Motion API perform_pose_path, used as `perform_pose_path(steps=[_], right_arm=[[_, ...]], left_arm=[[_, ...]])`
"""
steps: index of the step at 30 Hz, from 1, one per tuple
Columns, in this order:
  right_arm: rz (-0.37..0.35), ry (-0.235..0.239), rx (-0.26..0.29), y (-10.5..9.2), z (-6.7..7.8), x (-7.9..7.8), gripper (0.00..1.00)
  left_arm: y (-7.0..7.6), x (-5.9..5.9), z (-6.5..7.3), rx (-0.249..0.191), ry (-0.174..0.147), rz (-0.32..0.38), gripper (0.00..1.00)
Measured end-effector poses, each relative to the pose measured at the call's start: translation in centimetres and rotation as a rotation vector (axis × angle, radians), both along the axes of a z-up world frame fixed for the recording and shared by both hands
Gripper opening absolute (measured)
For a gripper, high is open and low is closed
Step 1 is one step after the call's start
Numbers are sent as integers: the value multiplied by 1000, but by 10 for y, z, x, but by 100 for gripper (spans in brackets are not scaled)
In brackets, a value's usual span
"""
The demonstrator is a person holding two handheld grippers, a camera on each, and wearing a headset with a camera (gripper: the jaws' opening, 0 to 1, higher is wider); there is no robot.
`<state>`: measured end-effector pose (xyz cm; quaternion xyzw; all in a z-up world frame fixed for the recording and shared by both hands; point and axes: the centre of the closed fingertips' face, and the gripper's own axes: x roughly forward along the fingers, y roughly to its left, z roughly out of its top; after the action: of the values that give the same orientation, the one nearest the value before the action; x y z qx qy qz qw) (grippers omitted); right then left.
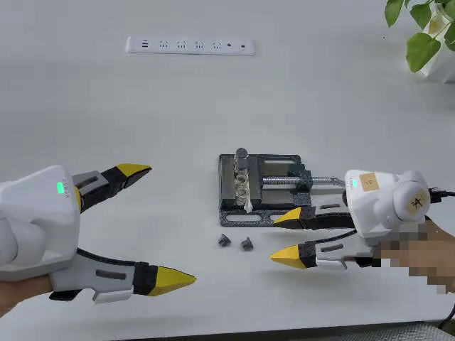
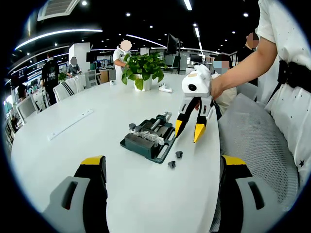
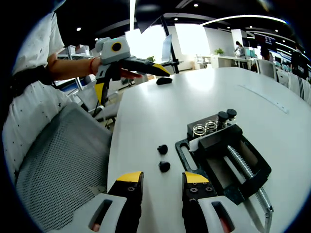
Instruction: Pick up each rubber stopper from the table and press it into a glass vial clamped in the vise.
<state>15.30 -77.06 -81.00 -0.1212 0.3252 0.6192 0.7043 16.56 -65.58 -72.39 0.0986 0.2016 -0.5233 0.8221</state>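
Note:
A dark vise [image 1: 274,186] [image 2: 146,141] [image 3: 233,155] sits mid-table and clamps a row of small glass vials [image 1: 242,186] [image 3: 205,128]. Two vials at the far end of the row carry dark stoppers [image 1: 242,153] [image 3: 227,115]; two stand uncapped. Two loose rubber stoppers [image 1: 224,240] [image 1: 247,244] [image 2: 171,164] [image 3: 162,148] lie on the table just in front of the vise. My right gripper [image 1: 286,237] [image 3: 162,177] [image 2: 187,128] hovers open right of the stoppers, jaws pointing at them. My left gripper [image 1: 158,224] [image 2: 163,161] [image 3: 131,80] is held wide open further left, nothing in it.
A white power strip [image 1: 190,46] lies at the table's far side, and a potted plant [image 1: 425,32] [image 2: 142,68] stands at the far right corner. A small dark object [image 3: 164,80] rests on the table. The near table edge [image 1: 298,330] runs just below both grippers. Mesh chairs and people surround the table.

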Motion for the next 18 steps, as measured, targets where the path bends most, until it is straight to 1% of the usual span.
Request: perform_pose_path(steps=[9, 13, 18], right_arm=[[62, 11, -9, 14, -10, 0, 18], [80, 11, -14, 17, -13, 2, 17], [108, 22, -20, 20, -18, 2, 15]], left_arm=[[0, 1, -2, 0, 6, 4, 96], [-1, 1, -2, -1, 8, 5, 96], [0, 1, -3, 0, 10, 8, 96]])
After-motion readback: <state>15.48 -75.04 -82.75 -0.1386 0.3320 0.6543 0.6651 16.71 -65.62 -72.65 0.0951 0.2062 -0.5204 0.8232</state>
